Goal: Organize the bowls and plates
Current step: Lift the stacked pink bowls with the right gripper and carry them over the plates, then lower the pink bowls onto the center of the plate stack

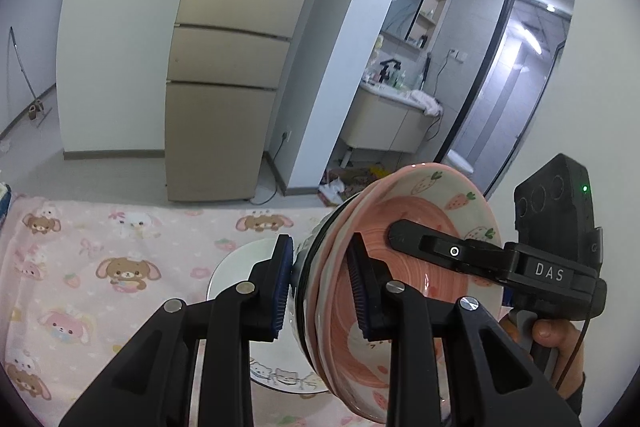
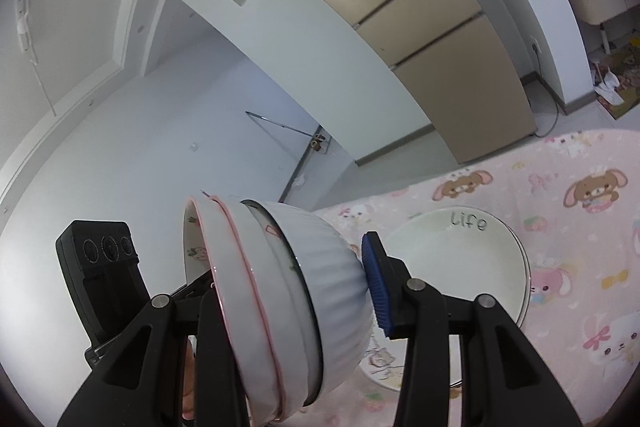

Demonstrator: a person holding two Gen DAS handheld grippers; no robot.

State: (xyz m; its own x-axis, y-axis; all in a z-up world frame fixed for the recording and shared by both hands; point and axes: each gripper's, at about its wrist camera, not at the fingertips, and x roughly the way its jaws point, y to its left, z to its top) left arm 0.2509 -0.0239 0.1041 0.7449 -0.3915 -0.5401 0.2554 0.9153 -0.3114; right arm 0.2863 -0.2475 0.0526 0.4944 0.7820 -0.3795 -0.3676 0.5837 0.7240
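Observation:
A stack of nested bowls (image 1: 400, 227) is held up on edge above the table, its mouth facing right in the left wrist view. The inner bowl is pink with strawberries. The outer bowl (image 2: 332, 267) is white and ribbed with a dark rim. My left gripper (image 1: 322, 291) is shut on the stack's near rim, one pad outside and one inside. My right gripper (image 2: 288, 279) is shut on the same stack, with its blue pad against the white bowl's base and its other finger (image 1: 416, 241) inside the pink bowl. A hand (image 1: 556, 339) holds the right gripper's handle.
White plates marked "Life" (image 2: 460, 259) lie on the pink cartoon tablecloth (image 1: 100, 267) below the bowls, over a plate with cartoon animals (image 1: 280, 375). Beyond the table's far edge are floor, a beige fridge (image 1: 228, 87) and a bathroom vanity (image 1: 392, 119).

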